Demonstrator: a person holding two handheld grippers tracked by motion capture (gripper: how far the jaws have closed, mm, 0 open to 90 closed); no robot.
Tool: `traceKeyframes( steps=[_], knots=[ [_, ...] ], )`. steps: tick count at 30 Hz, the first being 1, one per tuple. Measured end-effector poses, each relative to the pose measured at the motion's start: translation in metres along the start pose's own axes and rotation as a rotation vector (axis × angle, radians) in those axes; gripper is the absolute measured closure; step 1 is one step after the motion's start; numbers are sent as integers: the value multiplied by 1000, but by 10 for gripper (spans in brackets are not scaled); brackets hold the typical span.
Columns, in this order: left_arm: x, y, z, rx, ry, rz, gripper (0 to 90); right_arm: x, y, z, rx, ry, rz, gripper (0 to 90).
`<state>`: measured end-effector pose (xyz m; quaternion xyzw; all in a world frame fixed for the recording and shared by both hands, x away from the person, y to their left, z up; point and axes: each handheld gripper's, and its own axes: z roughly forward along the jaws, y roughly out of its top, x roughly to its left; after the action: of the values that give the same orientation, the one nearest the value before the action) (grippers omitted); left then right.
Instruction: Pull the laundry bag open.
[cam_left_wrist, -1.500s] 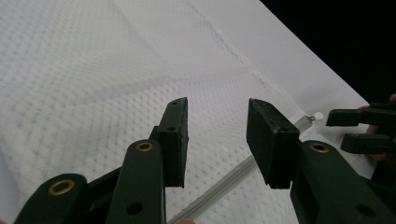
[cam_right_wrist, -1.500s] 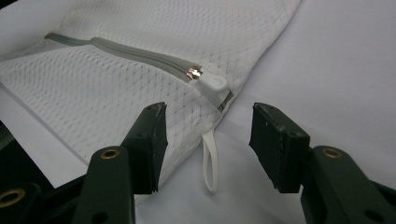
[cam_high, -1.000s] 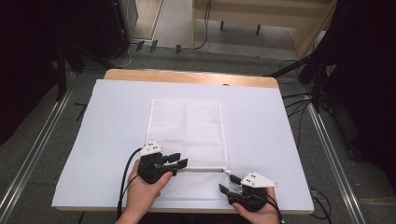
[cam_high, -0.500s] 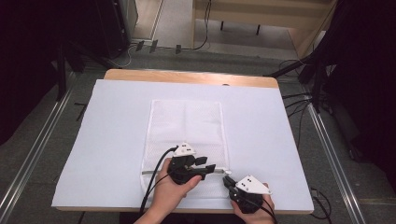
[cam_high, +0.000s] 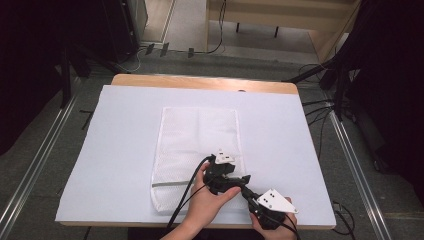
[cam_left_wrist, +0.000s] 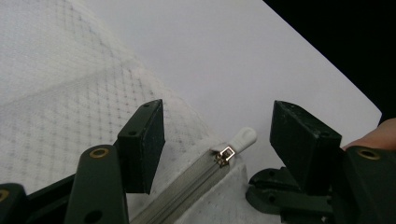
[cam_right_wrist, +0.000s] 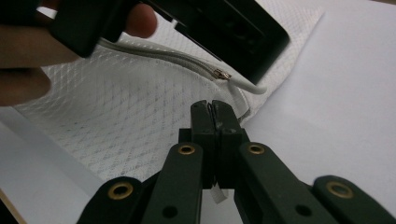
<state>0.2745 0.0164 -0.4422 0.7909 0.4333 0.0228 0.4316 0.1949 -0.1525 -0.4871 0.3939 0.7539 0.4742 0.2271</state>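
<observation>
A white mesh bag (cam_high: 197, 145) lies flat on the white table cover, its zipper along the near edge. In the left gripper view the grey zipper track (cam_left_wrist: 187, 186) ends at a metal slider (cam_left_wrist: 225, 155) with a white pull (cam_left_wrist: 243, 138). My left gripper (cam_left_wrist: 222, 128) is open, one jaw on each side of the pull and not touching it. My right gripper (cam_right_wrist: 215, 108) is shut on the bag's near right corner fabric (cam_right_wrist: 140, 135), just below the pull (cam_right_wrist: 247, 85). From above, the left gripper (cam_high: 244, 182) and right gripper (cam_high: 251, 198) sit close together.
The white cover (cam_high: 125, 150) spans the wooden table (cam_high: 200, 81), whose near edge runs just under both hands. Black cables trail from the grippers off the front. Dark stands and floor cables surround the table.
My left gripper has travelled right along the bag's near edge, from its left part to the right corner. The right gripper has shifted slightly left, staying at that corner.
</observation>
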Motion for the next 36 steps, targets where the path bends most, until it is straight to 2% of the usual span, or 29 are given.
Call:
traceKeyframes(
  steps=[3,5,7,9,11,13,14,15,16,18,20,22,24,30,32,33,34,36],
  knots=[
    [-9,3,5,24,58,22,365,1,1,-1,-4,7,-3,900],
    [-14,4,8,56,79,38,367,2,1,-1,-6,8,-7,900],
    [-14,3,10,75,96,56,397,2,1,-2,-9,6,-5,900],
    [-10,3,7,78,109,47,434,1,1,-3,-8,6,-4,900],
    [-5,4,-1,62,101,35,484,1,1,-3,-6,8,-3,900],
    [-2,5,-4,51,95,30,590,2,1,-2,-3,9,-4,900],
    [-1,5,-7,46,74,20,627,2,1,-2,-4,7,-11,900],
    [4,5,-11,56,19,14,662,2,1,-2,-5,8,-11,900],
    [4,5,-11,56,19,14,685,2,1,-2,-5,8,-11,900],
    [8,4,-13,66,-18,-4,707,1,2,-3,-6,7,-8,900],
    [10,3,-13,70,-31,-15,730,1,2,-3,-7,8,-8,900],
    [12,2,-12,65,-38,-28,735,2,2,-3,-10,9,-8,900],
    [13,2,-13,40,-13,-25,726,2,2,-3,-2,7,-16,900],
    [16,2,-9,42,-30,-46,713,3,1,-2,2,4,-22,900],
    [14,2,-7,43,-40,-46,634,3,1,-2,4,7,-19,900],
    [12,2,-5,41,-33,-45,583,3,1,-2,6,7,-19,900],
    [7,3,-1,39,0,-39,541,3,1,-2,9,5,-21,900],
    [5,3,2,43,12,-35,526,4,1,-2,9,7,-20,900]
  ],
)
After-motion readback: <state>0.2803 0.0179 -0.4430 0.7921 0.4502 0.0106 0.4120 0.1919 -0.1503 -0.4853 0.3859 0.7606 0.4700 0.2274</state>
